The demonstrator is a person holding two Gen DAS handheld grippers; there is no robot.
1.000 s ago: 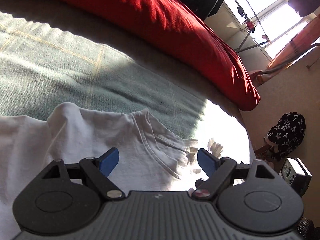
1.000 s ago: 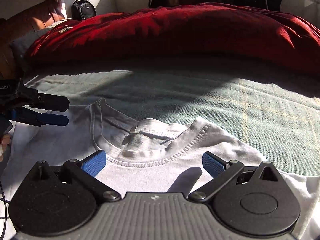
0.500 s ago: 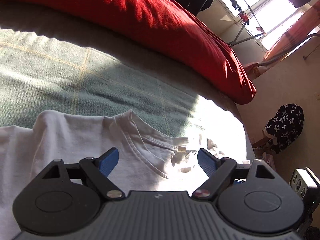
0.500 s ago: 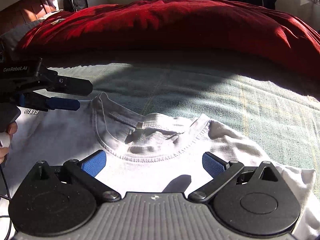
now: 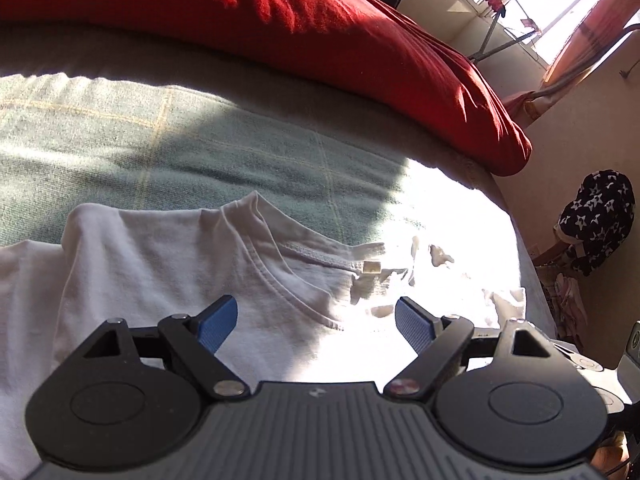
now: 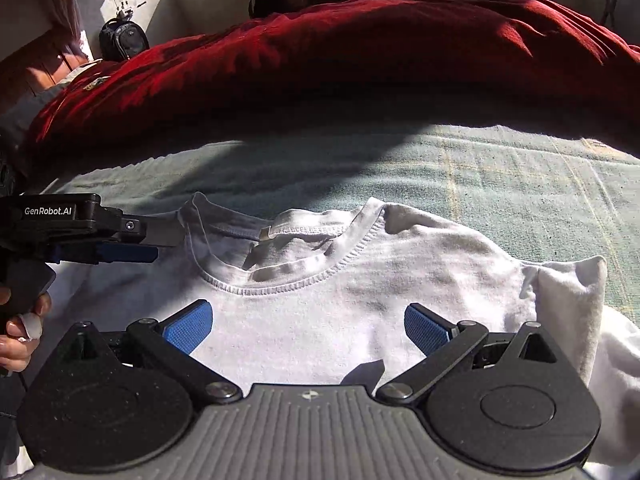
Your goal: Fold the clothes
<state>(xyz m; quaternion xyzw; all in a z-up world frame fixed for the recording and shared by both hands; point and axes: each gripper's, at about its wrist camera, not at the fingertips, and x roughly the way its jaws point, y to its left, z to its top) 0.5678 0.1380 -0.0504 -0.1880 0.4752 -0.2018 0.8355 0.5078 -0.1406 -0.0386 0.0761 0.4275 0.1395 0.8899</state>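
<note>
Both my claws hang wide apart, gripping nothing: my right claw (image 6: 308, 326) over the chest of the white T-shirt (image 6: 400, 272), my left claw (image 5: 316, 322) just short of its collar (image 5: 304, 280). The shirt lies face up on the bed's green blanket (image 6: 500, 184). Pinching one layer only would drag it skewed; sun glare beyond my left claw hides the cloth edges.

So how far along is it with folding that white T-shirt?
Barely begun. The white T-shirt lies spread on the green blanket, collar up; one sleeve looks flipped inward. The left gripper and right gripper hover open, holding nothing. Nearly all folding remains.
</note>
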